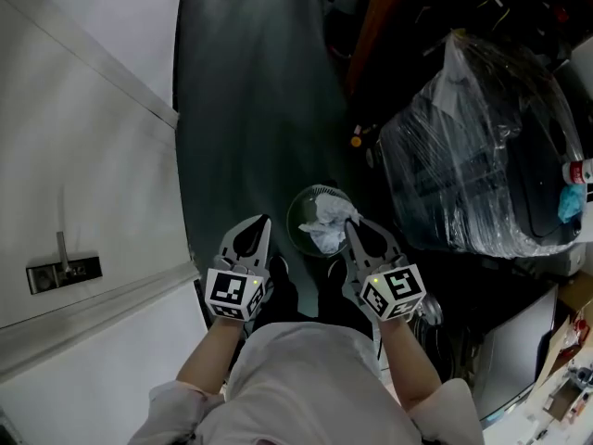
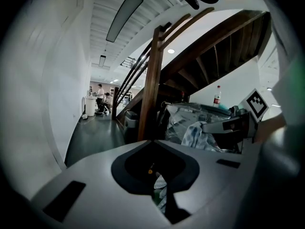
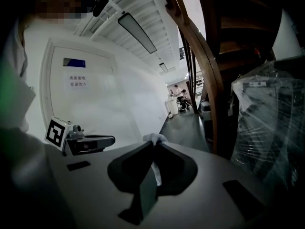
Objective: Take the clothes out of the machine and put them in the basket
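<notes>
Right gripper (image 1: 353, 224) is clamped on a crumpled white cloth with faint blue print (image 1: 326, 222), a strip of it pinched between the closed jaws. From above, the bundle falls inside the rim of a round, dark, see-through basket (image 1: 296, 213) standing on the dark floor (image 1: 259, 82). Left gripper (image 1: 263, 222) sits just left of that basket, level with the right one. Its jaws are together on what looks like a small pale scrap of fabric (image 2: 160, 191), though the dim slit leaves that uncertain.
</notes>
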The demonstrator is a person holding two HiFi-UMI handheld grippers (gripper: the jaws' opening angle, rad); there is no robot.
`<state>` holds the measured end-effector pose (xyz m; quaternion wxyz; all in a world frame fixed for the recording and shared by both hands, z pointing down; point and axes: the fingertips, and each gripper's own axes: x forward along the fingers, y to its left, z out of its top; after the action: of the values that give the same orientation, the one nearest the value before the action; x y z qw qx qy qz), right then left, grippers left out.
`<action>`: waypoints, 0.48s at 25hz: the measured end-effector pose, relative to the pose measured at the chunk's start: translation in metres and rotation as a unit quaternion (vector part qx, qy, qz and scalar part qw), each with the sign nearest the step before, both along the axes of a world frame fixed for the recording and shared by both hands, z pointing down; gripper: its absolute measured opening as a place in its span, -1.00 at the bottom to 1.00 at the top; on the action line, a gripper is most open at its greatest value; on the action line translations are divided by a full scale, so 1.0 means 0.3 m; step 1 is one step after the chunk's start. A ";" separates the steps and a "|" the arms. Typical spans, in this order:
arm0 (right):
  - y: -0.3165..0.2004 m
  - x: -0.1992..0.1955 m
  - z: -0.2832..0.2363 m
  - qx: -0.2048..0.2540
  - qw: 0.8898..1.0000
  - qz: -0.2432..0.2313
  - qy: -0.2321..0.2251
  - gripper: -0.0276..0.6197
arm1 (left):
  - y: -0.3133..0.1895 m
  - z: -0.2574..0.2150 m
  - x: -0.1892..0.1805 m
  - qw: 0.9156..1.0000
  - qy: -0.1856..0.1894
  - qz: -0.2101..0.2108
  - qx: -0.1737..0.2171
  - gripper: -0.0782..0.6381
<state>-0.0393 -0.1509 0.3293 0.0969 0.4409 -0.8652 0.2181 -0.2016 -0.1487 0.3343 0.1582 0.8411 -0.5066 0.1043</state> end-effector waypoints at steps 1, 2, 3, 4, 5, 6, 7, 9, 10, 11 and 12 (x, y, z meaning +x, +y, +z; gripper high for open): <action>0.001 0.004 0.036 -0.008 1.000 0.001 0.004 -0.83 | -0.001 0.028 0.001 1.000 -0.002 0.000 -0.009 -0.73; 0.001 0.009 0.071 -0.016 1.000 0.003 0.008 -0.84 | -0.003 0.059 0.002 1.000 -0.005 0.000 -0.018 -0.73; 0.001 0.015 0.105 -0.024 1.000 0.004 0.011 -0.83 | -0.004 0.091 0.004 1.000 -0.007 -0.002 -0.028 -0.73; 0.001 0.021 0.137 -0.033 0.999 0.006 0.013 -0.84 | -0.005 0.123 0.007 0.999 -0.010 -0.004 -0.037 -0.73; 0.001 0.027 0.168 -0.042 0.999 0.008 0.015 -0.84 | -0.005 0.156 0.010 0.999 -0.012 -0.005 -0.047 -0.73; 0.002 0.032 0.198 -0.051 0.999 0.011 0.016 -0.83 | -0.005 0.188 0.014 0.998 -0.014 -0.004 -0.056 -0.73; 0.003 0.037 0.228 -0.060 0.998 0.013 0.017 -0.83 | -0.004 0.220 0.019 0.998 -0.016 -0.003 -0.066 -0.73; 0.005 0.045 0.287 -0.077 0.997 0.017 0.018 -0.83 | -0.003 0.281 0.029 0.996 -0.019 0.000 -0.083 -0.73; 0.007 0.048 0.318 -0.085 0.996 0.018 0.019 -0.83 | -0.002 0.311 0.035 0.996 -0.019 0.001 -0.091 -0.73; 0.008 0.050 0.350 -0.093 0.995 0.017 0.021 -0.83 | -0.002 0.340 0.040 0.995 -0.019 0.002 -0.098 -0.73; 0.008 0.051 0.382 -0.100 0.995 0.017 0.023 -0.83 | -0.002 0.369 0.044 0.994 -0.020 0.002 -0.105 -0.73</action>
<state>-0.0241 -0.1485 0.4439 0.1565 0.4481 -0.8292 0.2950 -0.1883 -0.1492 0.4449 0.2351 0.8189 -0.4939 0.1739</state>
